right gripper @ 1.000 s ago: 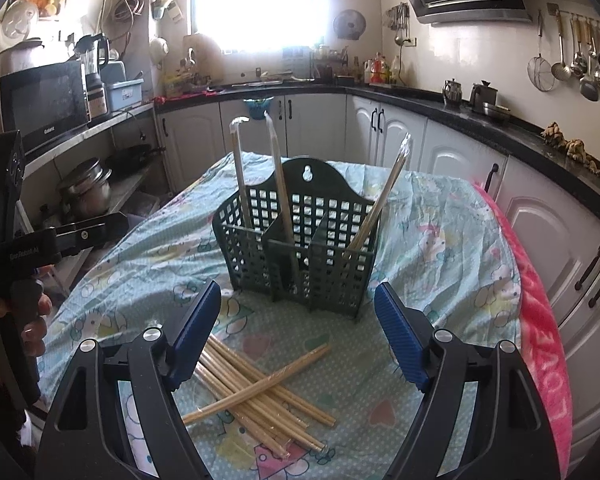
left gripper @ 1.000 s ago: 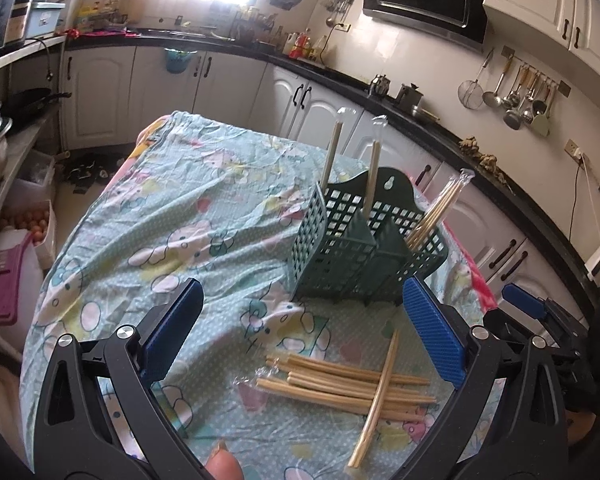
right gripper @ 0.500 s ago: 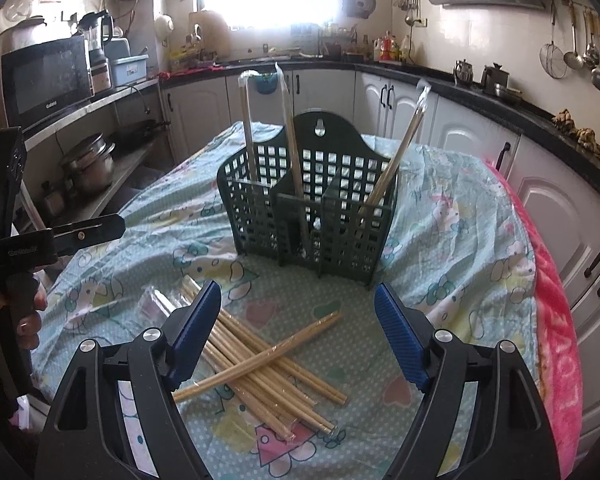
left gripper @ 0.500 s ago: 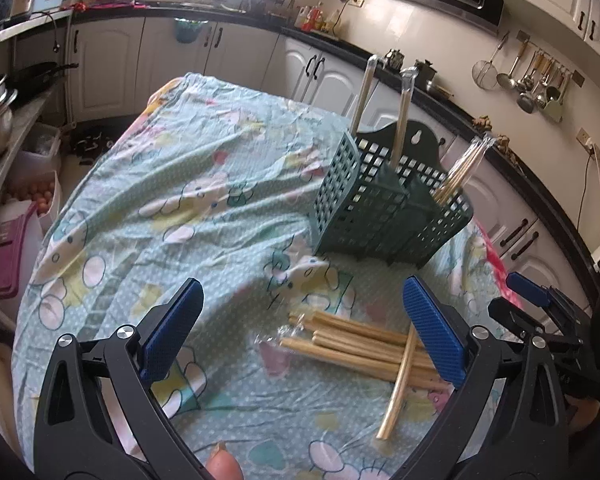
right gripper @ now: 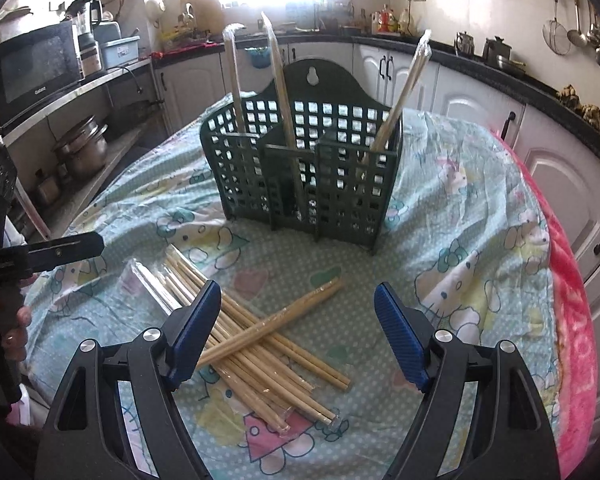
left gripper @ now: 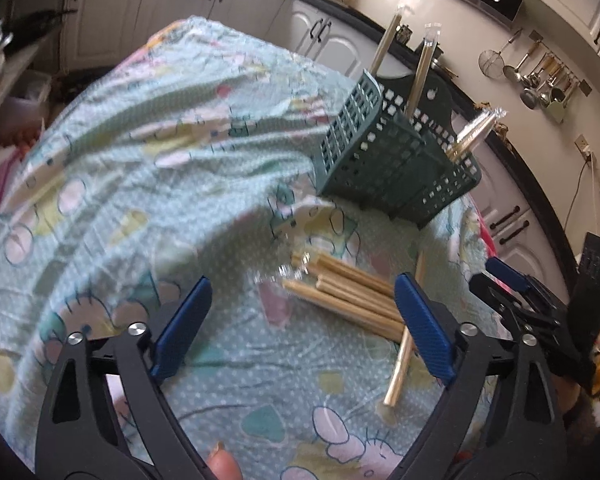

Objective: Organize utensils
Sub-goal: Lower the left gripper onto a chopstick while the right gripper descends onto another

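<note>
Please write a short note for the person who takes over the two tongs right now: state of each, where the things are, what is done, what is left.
Left tongs: open, empty, jaws have just been closing a little, above the pile's end.
Right tongs: open, empty, above the pile.
Green basket stands on the tablecloth, behind the pile.
Done: wrapped chopsticks stand in the basket, one in the left compartment, one in the middle, a pack on the right.
Left: loose chopsticks lie crossed on the cloth; pick them up and put them in the basket.
</note>
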Demonstrator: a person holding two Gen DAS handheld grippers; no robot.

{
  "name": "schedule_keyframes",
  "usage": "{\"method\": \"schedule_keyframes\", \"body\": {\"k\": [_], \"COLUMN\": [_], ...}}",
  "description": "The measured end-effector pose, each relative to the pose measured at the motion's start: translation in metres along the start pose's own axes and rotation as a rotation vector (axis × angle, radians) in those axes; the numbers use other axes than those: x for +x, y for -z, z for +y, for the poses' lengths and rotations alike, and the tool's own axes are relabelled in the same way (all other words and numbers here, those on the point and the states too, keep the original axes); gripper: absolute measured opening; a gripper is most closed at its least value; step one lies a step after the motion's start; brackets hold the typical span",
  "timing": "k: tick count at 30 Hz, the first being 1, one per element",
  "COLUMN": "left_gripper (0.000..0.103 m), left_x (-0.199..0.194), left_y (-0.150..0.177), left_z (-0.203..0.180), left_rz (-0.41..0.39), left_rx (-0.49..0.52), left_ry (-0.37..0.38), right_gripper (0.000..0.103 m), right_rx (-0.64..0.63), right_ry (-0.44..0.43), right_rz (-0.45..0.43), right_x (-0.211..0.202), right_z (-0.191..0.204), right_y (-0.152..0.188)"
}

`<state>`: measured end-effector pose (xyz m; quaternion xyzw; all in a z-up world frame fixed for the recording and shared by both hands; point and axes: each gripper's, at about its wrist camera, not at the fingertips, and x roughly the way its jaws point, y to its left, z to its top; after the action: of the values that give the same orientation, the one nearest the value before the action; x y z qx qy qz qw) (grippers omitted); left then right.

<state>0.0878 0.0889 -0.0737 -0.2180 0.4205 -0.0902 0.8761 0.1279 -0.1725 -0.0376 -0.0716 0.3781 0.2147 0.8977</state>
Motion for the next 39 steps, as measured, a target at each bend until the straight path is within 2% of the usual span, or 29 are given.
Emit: {"method": "schedule_keyframes", "body": {"k": [5,12,14,22,29,39], "left_gripper": [0.063,0.048,0.047,0.034,0.014,0.011], "left_x": [0.013,0.033,0.039,0.051,0.054,0.046], "left_y": [0.008,0.011,0.011,0.006,0.002,-0.002], "left_z": [0.005,0.006,0.007,0.021,0.034,0.049], "left_rz": [0.067,0.127,0.137,0.134,0.128,0.106], "left_rx": [-0.061,-0.124,-0.146,-0.223,-0.249,-0.265], "left_ry": [0.070,0.132,0.146,0.144,0.130,0.142], "right_gripper": [0.073,0.064,0.062,0.057,0.050,0.036], "right_rx": [0.009,0.029,0.036,0.078,0.170,0.281], "right_ry": [0.007,0.000,-0.005,-0.028,-0.069,-0.108], "right_rz": [0.028,0.075,0.092,0.139,0.191,0.255], "right_x": [0.011,0.027,0.032,0.050,0.067,0.089], "right_z": [-0.006,-0.013,-0.015,-0.023,-0.035,-0.043], "right_y": [0.003,0.005,0.004,0.000,-0.004,-0.009]}}
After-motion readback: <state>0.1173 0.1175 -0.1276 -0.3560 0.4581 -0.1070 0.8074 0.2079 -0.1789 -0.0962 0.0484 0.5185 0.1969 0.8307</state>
